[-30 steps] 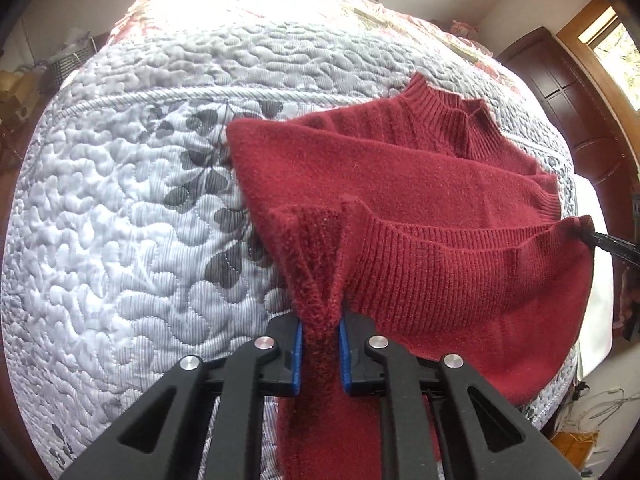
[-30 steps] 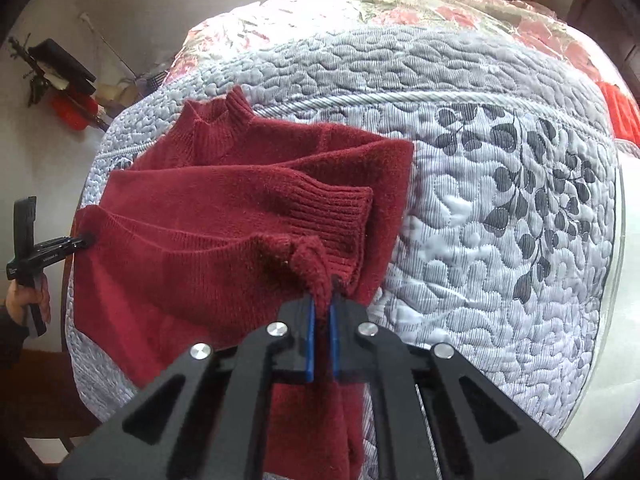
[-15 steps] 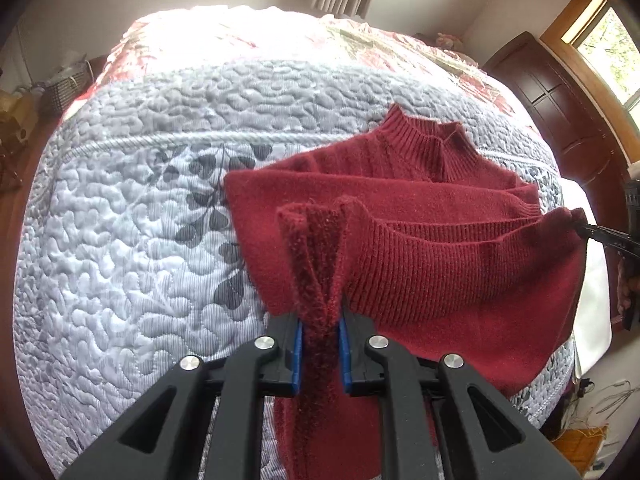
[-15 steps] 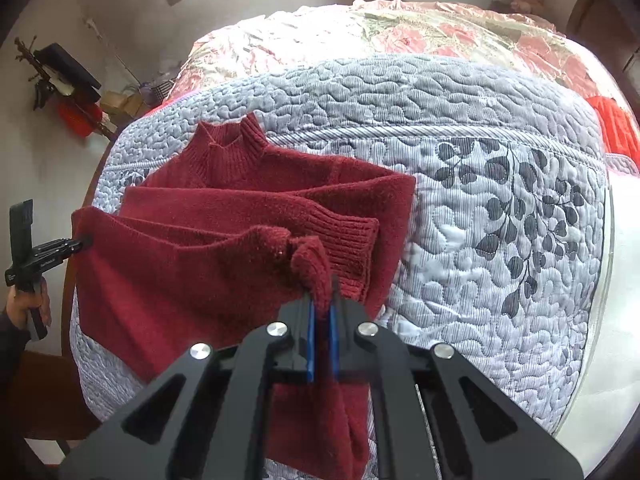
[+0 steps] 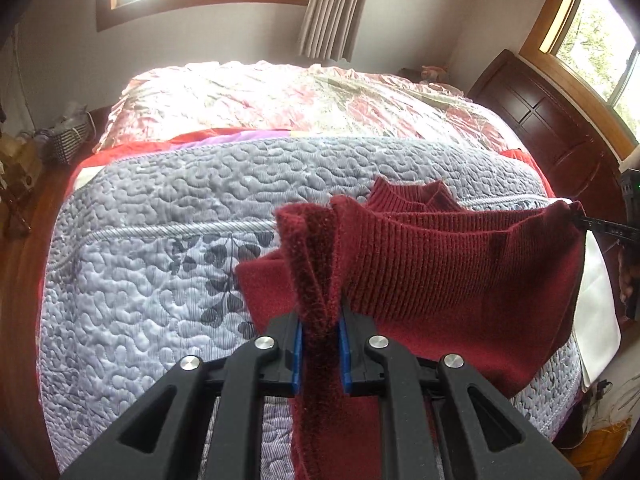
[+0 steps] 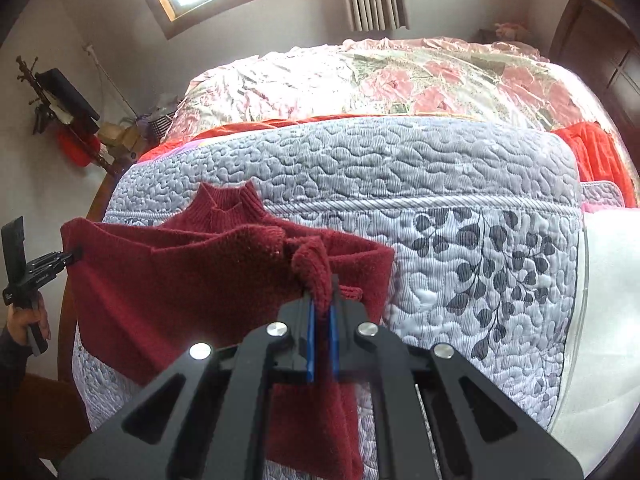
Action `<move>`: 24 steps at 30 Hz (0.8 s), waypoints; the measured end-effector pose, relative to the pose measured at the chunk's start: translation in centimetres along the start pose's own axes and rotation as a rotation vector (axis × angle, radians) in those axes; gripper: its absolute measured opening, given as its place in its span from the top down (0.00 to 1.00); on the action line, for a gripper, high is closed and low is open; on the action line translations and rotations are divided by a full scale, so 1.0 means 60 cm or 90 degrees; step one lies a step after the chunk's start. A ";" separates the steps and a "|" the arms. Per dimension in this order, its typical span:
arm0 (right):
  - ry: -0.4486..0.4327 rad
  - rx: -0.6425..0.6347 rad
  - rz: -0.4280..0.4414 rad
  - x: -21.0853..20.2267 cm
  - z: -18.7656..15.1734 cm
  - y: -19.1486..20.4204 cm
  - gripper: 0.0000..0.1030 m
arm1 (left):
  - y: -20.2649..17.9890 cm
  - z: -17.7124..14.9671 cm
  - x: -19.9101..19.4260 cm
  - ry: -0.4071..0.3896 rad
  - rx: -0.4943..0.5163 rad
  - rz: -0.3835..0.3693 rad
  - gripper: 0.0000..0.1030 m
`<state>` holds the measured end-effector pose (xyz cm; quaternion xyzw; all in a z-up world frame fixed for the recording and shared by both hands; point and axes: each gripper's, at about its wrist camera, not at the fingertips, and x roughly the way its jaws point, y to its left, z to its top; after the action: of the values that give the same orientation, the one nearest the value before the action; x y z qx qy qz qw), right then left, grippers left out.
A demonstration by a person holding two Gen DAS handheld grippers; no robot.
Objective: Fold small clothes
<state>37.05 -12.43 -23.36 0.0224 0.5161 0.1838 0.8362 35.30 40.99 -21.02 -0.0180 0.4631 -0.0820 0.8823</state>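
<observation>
I had both grippers, left (image 5: 320, 334) and right (image 6: 323, 322), clamped on the sweater (image 5: 460, 264), lifted above the quilt (image 5: 160, 280).

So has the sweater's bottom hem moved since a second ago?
Yes. The hem, pinched in both claws, has been carried up and forward toward the collar, which stays put on the grey quilt.

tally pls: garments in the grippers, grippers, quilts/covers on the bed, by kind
Dark red sweater: 1, pinched by both grippers
Grippers: 2, left gripper and right gripper
Bed covers: 2, grey quilt and pink floral cover
Total: 5
</observation>
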 end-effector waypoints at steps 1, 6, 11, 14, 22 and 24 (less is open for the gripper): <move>-0.006 0.000 -0.001 -0.001 0.008 0.000 0.96 | 0.003 0.008 0.000 -0.006 -0.001 -0.001 0.87; -0.034 -0.008 -0.009 0.004 0.060 -0.003 0.96 | 0.012 0.053 0.010 -0.027 0.018 -0.002 0.87; -0.031 -0.004 -0.014 0.040 0.107 -0.019 0.96 | 0.033 0.104 0.049 -0.022 0.012 -0.015 0.87; -0.012 0.015 -0.016 0.078 0.126 -0.039 0.96 | 0.052 0.127 0.095 0.007 -0.003 -0.025 0.87; 0.083 0.047 -0.021 0.212 0.132 -0.080 0.85 | 0.103 0.127 0.256 0.149 -0.066 -0.035 0.80; 0.092 0.073 -0.037 0.233 0.126 -0.098 0.71 | 0.123 0.109 0.291 0.199 -0.110 -0.027 0.68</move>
<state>50.91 -12.14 -33.10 0.0423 0.5854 0.1307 0.7990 51.33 45.17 -32.34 -0.0901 0.5992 -0.0623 0.7931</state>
